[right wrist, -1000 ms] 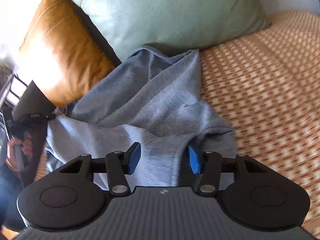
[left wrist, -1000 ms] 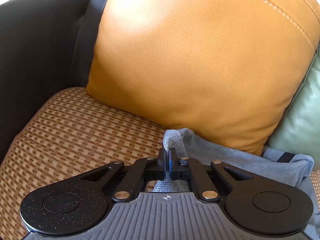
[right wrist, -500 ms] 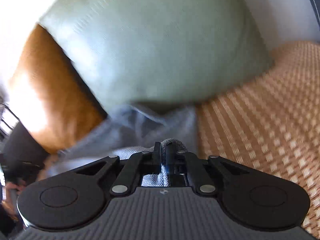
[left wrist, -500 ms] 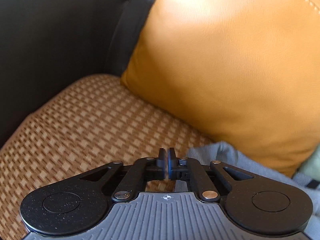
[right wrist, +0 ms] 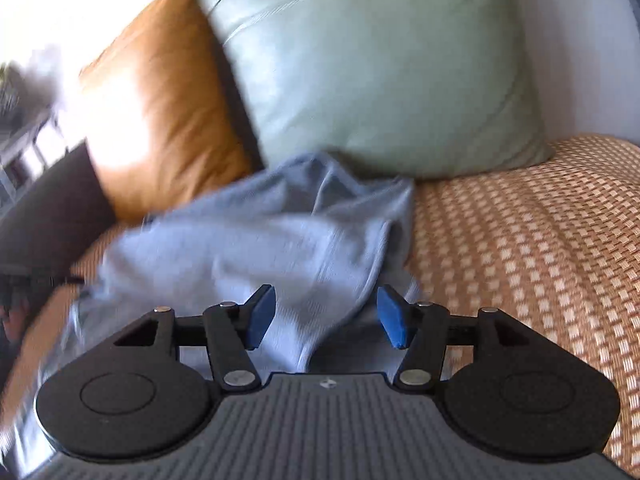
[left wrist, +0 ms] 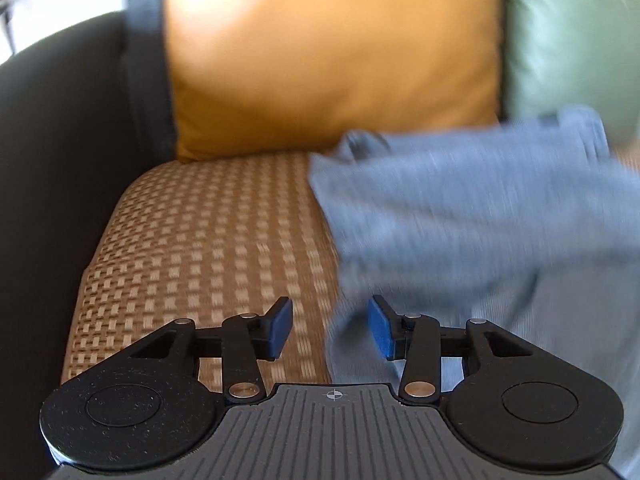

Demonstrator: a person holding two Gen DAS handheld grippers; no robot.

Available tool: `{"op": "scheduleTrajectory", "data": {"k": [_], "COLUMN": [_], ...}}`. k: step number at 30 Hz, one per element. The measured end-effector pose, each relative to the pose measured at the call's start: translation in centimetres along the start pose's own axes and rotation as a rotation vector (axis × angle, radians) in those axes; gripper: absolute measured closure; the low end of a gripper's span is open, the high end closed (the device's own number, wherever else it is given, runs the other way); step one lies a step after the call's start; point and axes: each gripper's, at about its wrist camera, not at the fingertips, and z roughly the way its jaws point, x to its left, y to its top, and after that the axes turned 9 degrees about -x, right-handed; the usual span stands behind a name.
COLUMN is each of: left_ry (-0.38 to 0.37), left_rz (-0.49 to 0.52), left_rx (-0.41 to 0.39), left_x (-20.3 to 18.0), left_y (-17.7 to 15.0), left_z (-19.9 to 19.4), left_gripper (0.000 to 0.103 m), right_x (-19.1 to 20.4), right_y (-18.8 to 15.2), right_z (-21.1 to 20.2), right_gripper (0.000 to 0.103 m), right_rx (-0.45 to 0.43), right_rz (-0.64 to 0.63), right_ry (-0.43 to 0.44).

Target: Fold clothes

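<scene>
A grey-blue garment [left wrist: 460, 208] lies crumpled on the woven sofa seat [left wrist: 208, 240], blurred by motion. In the left wrist view my left gripper [left wrist: 330, 328] is open and empty, with the garment's left edge just ahead of its right finger. In the right wrist view the garment [right wrist: 256, 248] lies bunched in front of the cushions. My right gripper [right wrist: 326, 318] is open above it, a fold of cloth lying between the blue pads without being pinched.
An orange leather cushion [left wrist: 328, 52] and a pale green cushion [right wrist: 380, 68] lean against the sofa back. A dark armrest [left wrist: 52, 160] bounds the seat on the left. Bare woven seat [right wrist: 520, 240] stretches to the right of the garment.
Both grippers were shut on the garment half a second ago and have opened, letting it go. Both have drawn back, and the garment has dropped onto the seat.
</scene>
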Motion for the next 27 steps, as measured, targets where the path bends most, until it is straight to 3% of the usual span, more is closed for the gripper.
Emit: {"op": "scheduleTrajectory", "data": {"k": [6, 7, 8, 9, 13, 14, 16, 19, 22, 25, 27], "left_ry": [0.016, 0.019, 0.026, 0.034, 0.039, 0.034, 0.03, 0.034, 0.049, 0.06, 0.055], "left_rz": [0.046, 0.04, 0.025, 0.012, -0.011, -0.009, -0.006, -0.002, 0.002, -0.014, -0.038], "left_rx": [0.012, 0.011, 0.009, -0.004, -0.032, -0.033, -0.026, -0.004, -0.001, -0.005, -0.018], "left_x": [-1.3, -1.4, -1.3, -1.2, -0.7, -0.7, -0.7, -0.9, -0.8, -0.3, 0.2], "left_y": [-0.7, -0.7, -0.5, -0.5, -0.8, -1.0, -1.4, -2.1, -2.3, -2.2, -2.3], "left_z": [1.1, 1.1, 1.1, 0.8, -0.5, -0.8, -0.9, -0.3, -0.1, -0.7, -1.5], "left_gripper": [0.046, 0.07, 0.103, 0.103, 0.103, 0.103, 0.103, 0.103, 0.093, 0.08, 0.075], "right_x": [2.3, 2.5, 2.8, 3.3, 5.9, 6.2, 6.6, 6.1, 5.7, 5.6, 5.5], "right_y": [-1.5, -1.7, -1.7, -1.4, -0.5, -0.8, -1.8, -4.0, -6.1, -6.7, -6.2], "right_z": [1.5, 1.8, 2.1, 1.7, -0.8, -1.3, -2.1, -2.0, -1.9, -2.2, -2.9], "right_gripper": [0.042, 0.046, 0.078, 0.092, 0.092, 0.092, 0.092, 0.092, 0.091, 0.086, 0.063], "right_rx": [0.082, 0.098, 0.119, 0.098, -0.033, -0.031, -0.01, 0.083, 0.145, 0.177, 0.164], "right_rz": [-0.15, -0.161, -0.18, -0.232, -0.474, -0.519, -0.599, -0.584, -0.565, -0.546, -0.541], "right_ry": [-0.012, -0.011, -0.003, -0.015, -0.081, -0.077, -0.057, -0.03, -0.022, -0.017, -0.03]}}
